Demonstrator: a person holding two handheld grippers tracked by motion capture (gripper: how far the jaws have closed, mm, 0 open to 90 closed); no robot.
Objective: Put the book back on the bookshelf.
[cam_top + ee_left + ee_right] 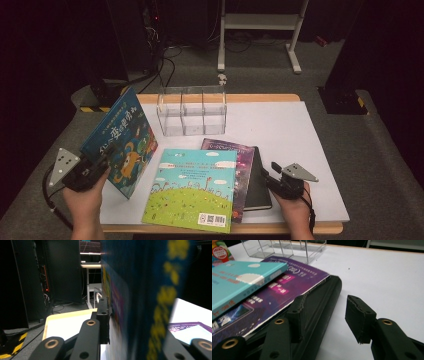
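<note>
While the left gripper (102, 162) clamps the blue picture book (120, 140) and holds it tilted up off the white table (280, 130) at its left edge, the right gripper (267, 175) rests at the black notebook (257, 187), jaws parted, nothing clamped. That notebook lies beneath a purple book (242, 165) and a turquoise picture book (195, 190), near the clear acrylic organizer (192, 111).

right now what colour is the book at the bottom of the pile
Black, under the purple book; the right gripper view shows it best.
</note>
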